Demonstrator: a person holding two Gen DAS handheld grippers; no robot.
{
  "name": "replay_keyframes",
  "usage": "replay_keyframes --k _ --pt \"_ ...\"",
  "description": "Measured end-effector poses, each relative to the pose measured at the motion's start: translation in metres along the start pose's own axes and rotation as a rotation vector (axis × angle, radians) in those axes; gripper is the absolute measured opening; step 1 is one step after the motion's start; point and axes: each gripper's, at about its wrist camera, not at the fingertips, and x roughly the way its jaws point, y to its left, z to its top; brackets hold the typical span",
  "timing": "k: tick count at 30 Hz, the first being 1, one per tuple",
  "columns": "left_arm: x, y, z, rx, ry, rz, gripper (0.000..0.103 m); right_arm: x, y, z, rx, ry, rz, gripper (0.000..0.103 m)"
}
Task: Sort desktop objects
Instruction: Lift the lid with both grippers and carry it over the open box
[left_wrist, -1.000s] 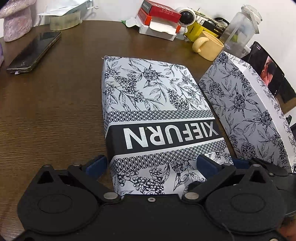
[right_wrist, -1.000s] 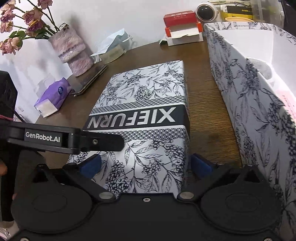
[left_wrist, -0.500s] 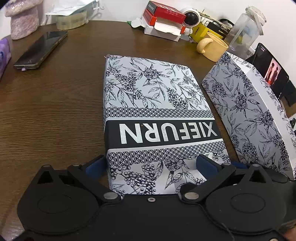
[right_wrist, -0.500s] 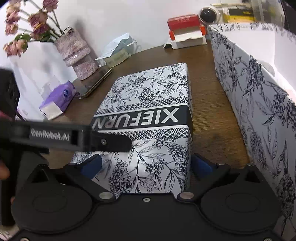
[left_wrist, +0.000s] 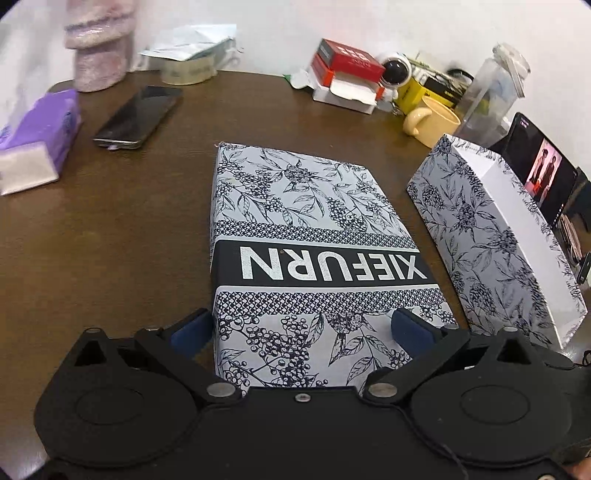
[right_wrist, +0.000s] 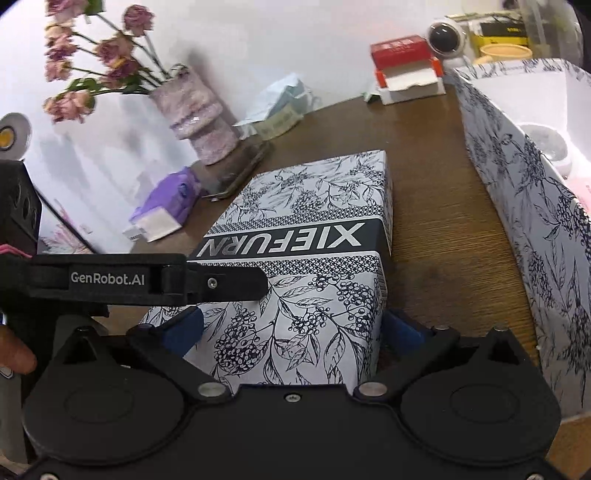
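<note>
The left gripper (left_wrist: 301, 328) stood spread wide, its 2 blue pads (left_wrist: 190, 330) set on either side of the near end of the patterned lid (left_wrist: 310, 236), which was printed XIEFURN and lay flat on the brown table (left_wrist: 110, 240). The left pad looked pressed to the lid's side wall; whether the right pad touched could not be told. The right gripper (right_wrist: 291, 328) was likewise wide open around the same near end, 1 pad at each long side, close to the walls, contact unclear. The open box base (right_wrist: 524, 206), in the same floral print, stood just beside the lid on its right, apart from it.
</note>
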Motion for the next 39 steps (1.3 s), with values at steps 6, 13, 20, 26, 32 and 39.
replay_keyframes --k 6,13,20,26,32,39 --pt "-0.037 -0.002 -0.029 -0.031 -0.055 0.053 0.103 -0.03 0.013 -0.015 -0.044 -0.001 0.06 0.103" --pt "-0.08 -0.01 -0.077 -0.068 -0.112 0.101 0.103 -0.079 0.019 -0.044 -0.091 -0.004 0.115 0.103" --pt "-0.127 -0.016 -0.135 -0.095 -0.182 0.136 0.103 -0.139 0.02 -0.079 -0.146 -0.015 0.152 0.103" --pt "-0.159 -0.04 -0.178 -0.106 -0.236 0.143 0.103 -0.19 0.024 -0.108 -0.193 -0.032 0.154 0.103" --pt "-0.184 -0.064 -0.205 -0.093 -0.272 0.136 0.103 -0.233 0.026 -0.129 -0.212 -0.062 0.144 0.103" --pt "-0.2 -0.087 -0.222 -0.056 -0.283 0.117 0.103 -0.272 0.021 -0.146 -0.195 -0.104 0.119 0.103"
